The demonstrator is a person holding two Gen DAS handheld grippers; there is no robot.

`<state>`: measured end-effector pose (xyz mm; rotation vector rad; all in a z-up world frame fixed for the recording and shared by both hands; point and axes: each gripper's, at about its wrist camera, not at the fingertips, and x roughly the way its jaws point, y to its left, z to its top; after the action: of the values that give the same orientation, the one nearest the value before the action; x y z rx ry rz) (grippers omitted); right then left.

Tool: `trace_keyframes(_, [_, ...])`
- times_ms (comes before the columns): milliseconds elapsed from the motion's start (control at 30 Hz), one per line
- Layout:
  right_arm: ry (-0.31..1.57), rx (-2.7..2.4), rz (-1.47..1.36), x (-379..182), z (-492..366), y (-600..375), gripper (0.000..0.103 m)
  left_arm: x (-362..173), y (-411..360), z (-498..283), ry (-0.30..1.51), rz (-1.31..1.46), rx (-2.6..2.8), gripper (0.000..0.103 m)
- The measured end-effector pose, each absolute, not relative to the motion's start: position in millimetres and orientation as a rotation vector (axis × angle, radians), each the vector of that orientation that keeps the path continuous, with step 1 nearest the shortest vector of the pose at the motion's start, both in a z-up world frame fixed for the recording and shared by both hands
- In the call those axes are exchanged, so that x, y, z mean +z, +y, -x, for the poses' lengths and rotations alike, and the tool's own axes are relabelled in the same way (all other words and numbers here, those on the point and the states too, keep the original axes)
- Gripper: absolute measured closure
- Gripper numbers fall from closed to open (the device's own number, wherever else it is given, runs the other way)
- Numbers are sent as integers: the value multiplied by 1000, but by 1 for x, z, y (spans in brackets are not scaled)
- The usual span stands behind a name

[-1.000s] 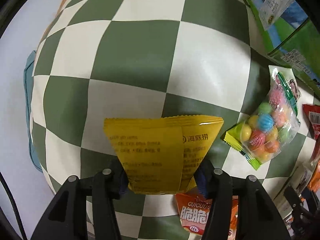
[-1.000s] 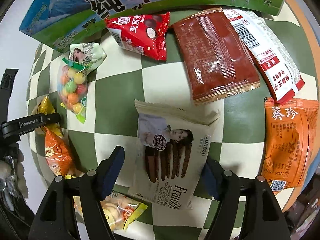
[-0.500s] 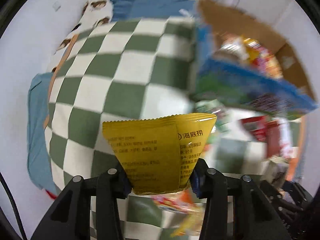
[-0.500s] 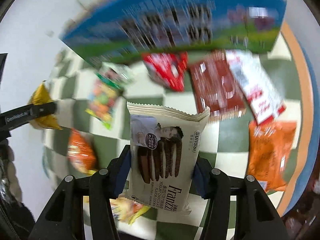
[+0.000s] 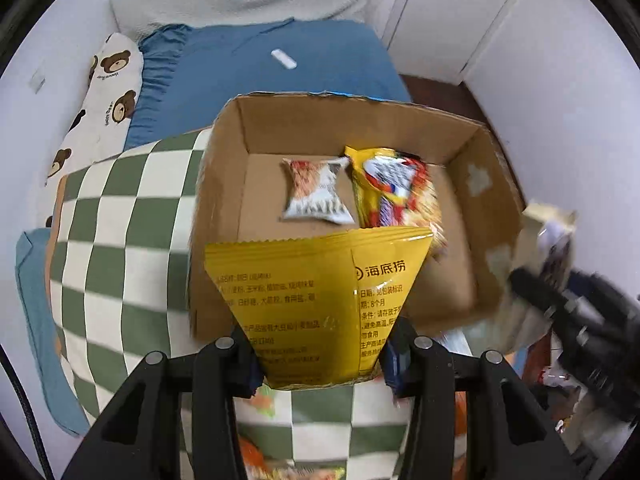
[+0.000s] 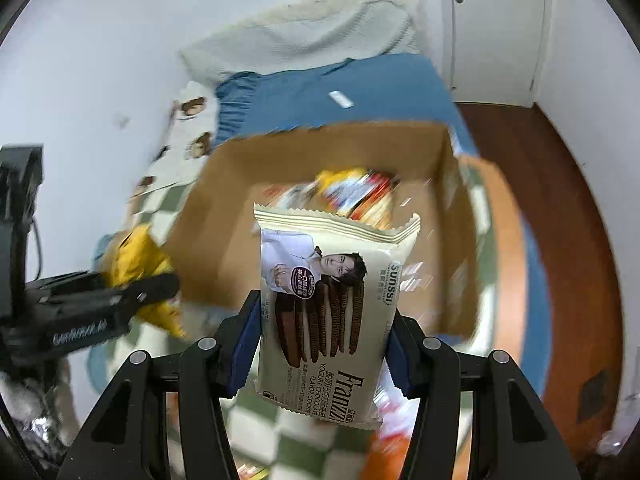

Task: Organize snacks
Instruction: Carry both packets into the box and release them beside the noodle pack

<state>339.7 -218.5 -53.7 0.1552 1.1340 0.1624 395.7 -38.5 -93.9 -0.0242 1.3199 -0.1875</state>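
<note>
The left gripper [image 5: 320, 364] jaws clamp a yellow packet [image 5: 316, 304]. The right gripper [image 6: 322, 344] jaws clamp a Franzzi cookie pack [image 6: 328, 312], both before the cardboard box [image 5: 224, 184].

two wrist views, one shared box

the left wrist camera sits just behind the left gripper [image 5: 320, 354] and looks forward along its fingers, tilted down into the open cardboard box [image 5: 224, 184] from close by — the near wall fills the middle of the view. the right wrist camera rides behind the right gripper [image 6: 322, 344] in the same way, facing the same box [image 6: 224, 248] from its other side, a little farther back. both views share the box, the blue bedding [image 5: 256, 68] beyond it [image 6: 360, 84] and the checked cloth [image 5: 120, 216] — and each catches the other gripper at its edge, blurred.
</note>
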Motion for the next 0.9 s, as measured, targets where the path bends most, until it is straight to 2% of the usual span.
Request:
trace_keyframes(233, [1260,67,-45,-93,-450,-242,45,-160,-38,-484,1483,-22,-102,61])
trace_keyframes(467, [1334,19,-42,-133,-491,-257,44,-192,-31,-527,1532,-57,-20,60])
trace_keyframes(500, [1357,12,-50,-140,-495,-258,43,-196,-32,-531,1538,-69,-14,60])
trace_keyframes(533, [1378,4,-57,-146,-499,-260,37,-198,-31,-533,1540,-72,-8,59])
trace_keyframes(600, [1398,-11,-60,-158,-503,-260,22,-200,-30,-539,1532,-55,-11,38])
trace_keyframes(633, [1400,-3,-73,-161,-505,-261,17,-201,-30,-542,1529,-43,-15,18])
trace_keyframes(733, [1400,1,-79,-165,-502,-257,10,-203,-31,-544,1527,-7,-31,12])
trace_keyframes(900, [1408,12,-85,-168,-497,-253,8,-204,-36,-540,1526,-9,-49,12])
